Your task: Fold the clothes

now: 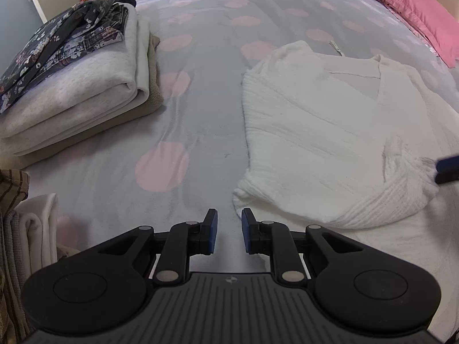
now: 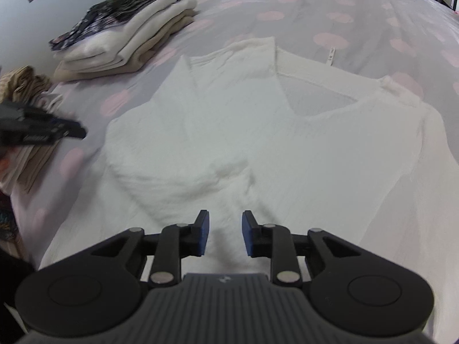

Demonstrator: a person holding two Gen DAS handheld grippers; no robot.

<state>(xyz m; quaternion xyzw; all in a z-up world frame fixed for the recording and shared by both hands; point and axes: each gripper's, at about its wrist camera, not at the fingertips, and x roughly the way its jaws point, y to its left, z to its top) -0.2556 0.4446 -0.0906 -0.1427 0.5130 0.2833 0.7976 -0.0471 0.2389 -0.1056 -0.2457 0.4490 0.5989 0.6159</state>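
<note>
A stack of folded clothes [image 1: 71, 86] sits at ten o'clock on the bed [image 1: 200, 114]. The white sweater [image 1: 315, 132], one side folded in, awaits finishing. Both grippers' fingers, left [image 1: 229, 230] and right [image 2: 225, 232], are parted and hold nothing.

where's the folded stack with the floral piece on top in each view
Left wrist: stack at upper left, left of the white sweater.
Right wrist: stack at upper left, beyond the sweater's far left corner.
Shared landmark: the sweater's V-neck.
</note>
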